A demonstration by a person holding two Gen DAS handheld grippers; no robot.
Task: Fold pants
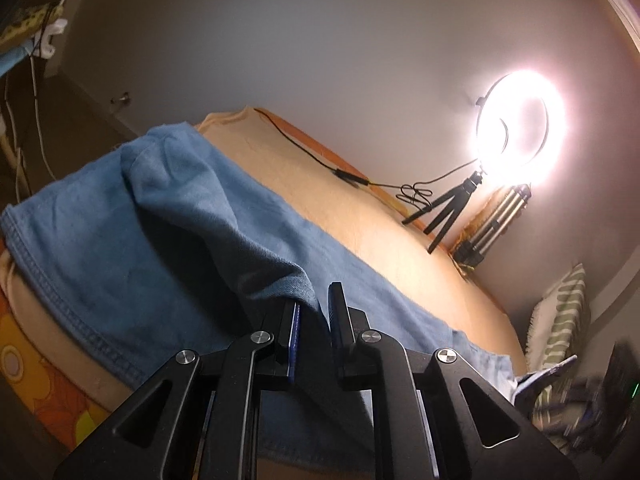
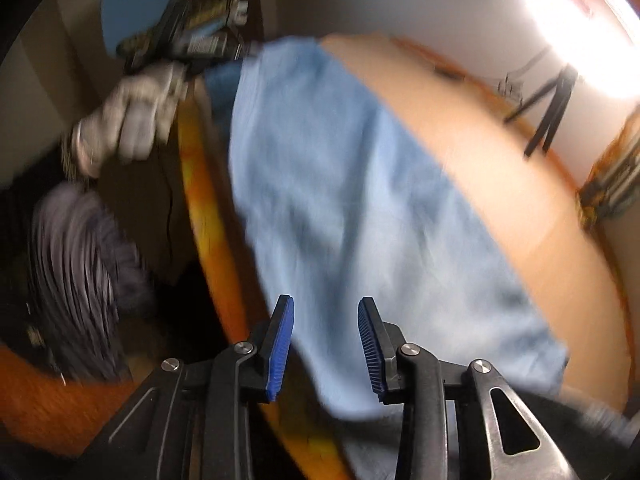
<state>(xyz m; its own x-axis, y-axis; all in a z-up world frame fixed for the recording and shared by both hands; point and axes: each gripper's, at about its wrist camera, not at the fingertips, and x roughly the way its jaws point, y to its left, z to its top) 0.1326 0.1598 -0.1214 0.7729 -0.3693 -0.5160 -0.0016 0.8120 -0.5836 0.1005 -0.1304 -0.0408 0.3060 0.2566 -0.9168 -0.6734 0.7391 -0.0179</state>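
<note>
Black fingers of my left gripper (image 1: 314, 316) fill the bottom of the left wrist view. Its jaws stand only a little apart, and a hemmed corner of the blue pants (image 1: 168, 240) hangs over the tip of the left finger; whether the pads really press on it, I cannot tell. From there the pants stretch away over the tan bed cover (image 1: 360, 216), with 1 raised ridge of cloth running to the far edge. A ring light (image 1: 516, 128) on a small tripod shines behind.

In the right wrist view, much blurred, my right gripper (image 2: 326, 334) has its jaws partly apart and holds nothing. The pants (image 2: 340, 200) lie flat directly below and ahead of it. My left hand (image 2: 128, 128), gloved, is at their far end.

I judge 1 fold is just laid. Next, I should grip the edges again, evenly, for another fold.
</note>
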